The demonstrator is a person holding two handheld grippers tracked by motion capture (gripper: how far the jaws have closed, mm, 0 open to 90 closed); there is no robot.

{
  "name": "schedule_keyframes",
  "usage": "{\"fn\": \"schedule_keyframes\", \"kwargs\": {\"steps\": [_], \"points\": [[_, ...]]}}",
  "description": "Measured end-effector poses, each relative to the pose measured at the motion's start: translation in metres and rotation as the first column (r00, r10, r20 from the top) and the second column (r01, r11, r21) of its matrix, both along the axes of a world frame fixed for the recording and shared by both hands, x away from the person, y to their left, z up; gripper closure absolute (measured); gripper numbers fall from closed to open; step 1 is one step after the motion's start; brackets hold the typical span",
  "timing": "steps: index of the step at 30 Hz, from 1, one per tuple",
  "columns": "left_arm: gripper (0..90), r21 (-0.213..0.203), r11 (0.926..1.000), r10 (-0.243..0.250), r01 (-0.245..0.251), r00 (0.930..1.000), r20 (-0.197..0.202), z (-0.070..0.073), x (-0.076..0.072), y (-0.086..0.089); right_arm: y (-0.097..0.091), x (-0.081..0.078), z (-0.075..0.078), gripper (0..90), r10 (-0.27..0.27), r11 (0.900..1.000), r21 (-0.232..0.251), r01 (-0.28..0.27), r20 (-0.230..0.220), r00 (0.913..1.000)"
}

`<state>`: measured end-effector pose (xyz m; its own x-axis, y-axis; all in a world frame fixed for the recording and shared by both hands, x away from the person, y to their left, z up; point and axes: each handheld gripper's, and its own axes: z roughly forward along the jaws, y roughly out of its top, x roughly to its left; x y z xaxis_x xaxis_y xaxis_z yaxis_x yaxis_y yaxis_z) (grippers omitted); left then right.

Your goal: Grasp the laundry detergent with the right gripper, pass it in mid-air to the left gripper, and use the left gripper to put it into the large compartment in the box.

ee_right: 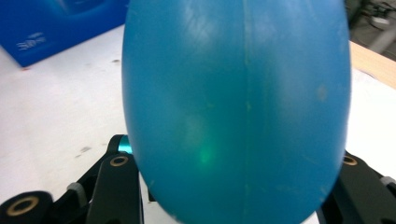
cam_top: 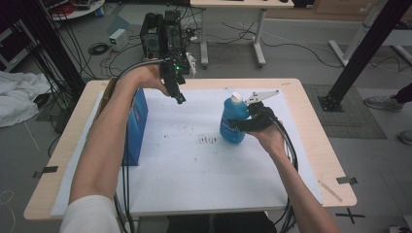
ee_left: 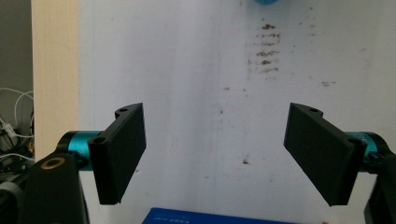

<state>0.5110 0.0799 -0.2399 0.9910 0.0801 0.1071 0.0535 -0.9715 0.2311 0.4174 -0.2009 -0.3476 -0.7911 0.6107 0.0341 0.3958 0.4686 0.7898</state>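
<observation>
R gripper (cam_top: 248,119) clamped on blue bottle (cam_top: 232,121), upright on worktop (cam_top: 311,145). L gripper (ee_left: 215,154) spread wide, empty. Keep grip mid-body, avoid tilting.

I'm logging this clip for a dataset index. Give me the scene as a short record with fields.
surface: white sheet on a wooden table
left gripper: open, above the sheet, holding nothing
right gripper: shut on the blue bottle
blue bottle: upright, white cap
blue box: at the sheet's left edge
marks: dark smudges mid-sheet
</observation>
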Motion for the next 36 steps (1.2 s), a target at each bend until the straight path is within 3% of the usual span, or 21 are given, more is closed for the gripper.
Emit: {"fn": "schedule_keyframes", "kwargs": {"steps": [4,9,10,11,15,17,20,21,22,23,24,25,27,28,29,32,33,34,35,36], "points": [[21.1,-0.018,0.9998,-0.012,0.012,0.9999,-0.002,0.009,-0.010,-0.004,0.001,-0.002,0.010,46.1,0.088,0.9960,-0.015,-0.088,0.025,0.9958],[21.1,-0.036,0.9986,-0.039,0.039,0.9990,-0.020,0.021,-0.026,-0.013,0.004,-0.004,0.020,46.1,0.208,0.9778,-0.036,-0.206,0.046,0.9771],[21.1,-0.043,0.9980,-0.047,0.046,0.9986,-0.024,0.023,-0.030,-0.015,0.005,-0.007,0.023,46.1,0.203,0.9786,-0.038,-0.202,0.014,0.9791],[21.1,-0.052,0.9972,-0.056,0.054,0.9981,-0.027,0.025,-0.033,-0.017,0.005,-0.008,0.025,46.1,0.220,0.9749,-0.038,-0.219,0.008,0.9755],[21.1,-0.057,0.9954,-0.079,0.076,0.9962,-0.037,0.034,-0.047,-0.026,0.007,-0.009,0.028,46.2,0.272,0.9614,-0.045,-0.271,0.009,0.9622],[21.1,-0.057,0.9949,-0.085,0.083,0.9956,-0.040,0.038,-0.053,-0.031,0.009,-0.008,0.027,46.1,0.305,0.9509,-0.062,-0.303,0.026,0.9520],[21.1,-0.064,0.9936,-0.096,0.093,0.9943,-0.045,0.041,-0.060,-0.036,0.012,-0.009,0.026,46.1,0.352,0.9336,-0.079,-0.349,0.015,0.9360],[21.1,-0.062,0.9937,-0.096,0.094,0.9942,-0.047,0.041,-0.063,-0.037,0.013,-0.011,0.025,46.1,0.354,0.9324,-0.076,-0.353,0.003,0.9351],[21.1,-0.060,0.9935,-0.100,0.097,0.9940,-0.044,0.042,-0.065,-0.039,0.013,-0.011,0.025,46.1,0.369,0.9258,-0.084,-0.369,-0.007,0.9292],[21.1,-0.054,0.9939,-0.099,0.096,0.9940,-0.046,0.042,-0.067,-0.041,0.013,-0.010,0.024,46.1,0.395,0.9147,-0.097,-0.392,0.012,0.9185],[21.1,-0.048,0.9944,-0.096,0.094,0.9941,-0.050,0.042,-0.070,-0.043,0.015,-0.012,0.024,46.1,0.399,0.9132,-0.094,-0.396,0.008,0.9170],[21.1,-0.029,0.9934,-0.112,0.111,0.9925,-0.048,0.043,-0.070,-0.045,0.016,-0.012,0.025,46.1,0.419,0.9038,-0.100,-0.416,0.009,0.9079],[21.1,-0.033,0.9943,-0.103,0.101,0.9931,-0.057,0.042,-0.076,-0.049,0.017,-0.013,0.025,46.1,0.437,0.8951,-0.104,-0.433,0.012,0.8994],[21.1,-0.035,0.9939,-0.106,0.104,0.9926,-0.059,0.042,-0.078,-0.051,0.019,-0.014,0.025,46.1,0.430,0.8991,-0.095,-0.427,0.006,0.9029],[21.1,-0.040,0.9934,-0.109,0.107,0.9922,-0.059,0.041,-0.080,-0.053,0.020,-0.016,0.026,46.1,0.439,0.8936,-0.095,-0.439,-0.016,0.8981],[21.1,-0.064,0.9928,-0.106,0.101,0.9916,-0.074,0.039,-0.086,-0.059,0.022,-0.016,0.027,46.1,0.460,0.8836,-0.087,-0.460,-0.024,0.8877],[21.1,-0.056,0.9918,-0.119,0.115,0.9897,-0.080,0.039,-0.087,-0.060,0.024,-0.015,0.026,46.1,0.477,0.8766,-0.082,-0.474,0.014,0.8789],[21.1,-0.050,0.9913,-0.126,0.122,0.9890,-0.078,0.038,-0.088,-0.062,0.025,-0.015,0.026,46.0,0.484,0.8726,-0.084,-0.481,0.019,0.8747],[21.1,-0.049,0.9912,-0.127,0.123,0.9882,-0.086,0.036,-0.090,-0.064,0.025,-0.017,0.027,46.0,0.475,0.8768,-0.081,-0.474,-0.010,0.8800],[21.1,-0.053,0.9905,-0.131,0.127,0.9874,-0.089,0.035,-0.091,-0.066,0.025,-0.016,0.027,46.0,0.481,0.8736,-0.081,-0.480,-0.006,0.8767]]}}
